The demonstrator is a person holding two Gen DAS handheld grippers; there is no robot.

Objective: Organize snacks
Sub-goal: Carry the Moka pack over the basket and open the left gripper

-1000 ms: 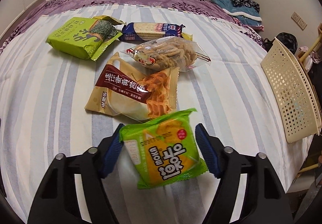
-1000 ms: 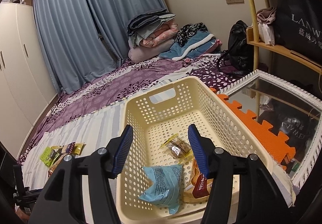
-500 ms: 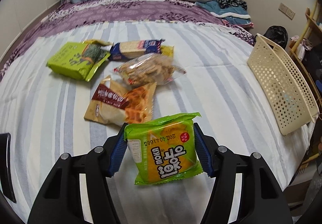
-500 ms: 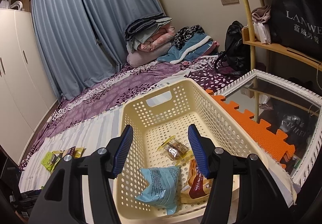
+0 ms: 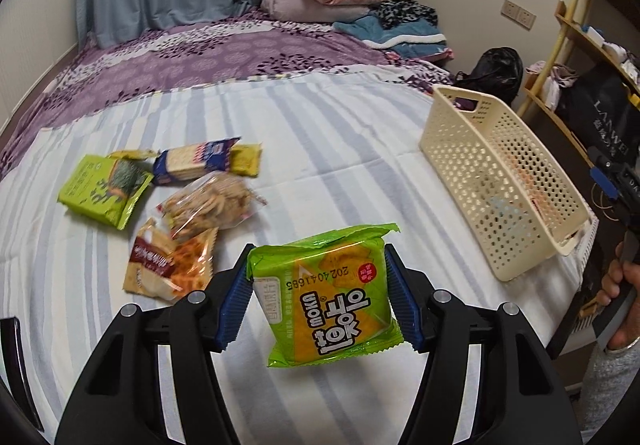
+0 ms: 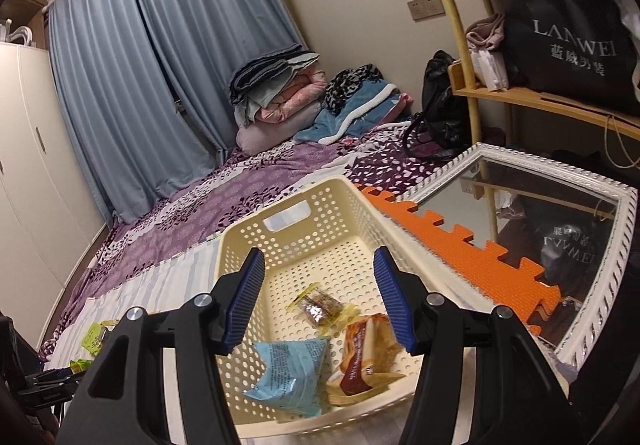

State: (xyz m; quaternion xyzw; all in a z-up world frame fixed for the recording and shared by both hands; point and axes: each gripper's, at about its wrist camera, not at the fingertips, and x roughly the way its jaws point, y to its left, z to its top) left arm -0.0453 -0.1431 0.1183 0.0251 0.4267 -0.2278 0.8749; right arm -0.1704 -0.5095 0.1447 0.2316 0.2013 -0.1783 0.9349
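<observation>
Left tool (image 5: 318,299) clenched the green cracker packet (image 5: 330,299) by its side edges, lifted above the striped bed (image 5: 340,149), left of the basket (image 5: 496,181). The packet appeared light, its film slippery and contents brittle, favouring a gentle edge grip. Right tool (image 6: 320,303) hung released and empty over the basket.

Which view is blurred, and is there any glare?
Left wrist: the snacks lying on the bed are motion-smeared, while the green packet is sharp, with sheen on its foil. Right wrist: sharp throughout; the basket is evenly lit, with no glare.
</observation>
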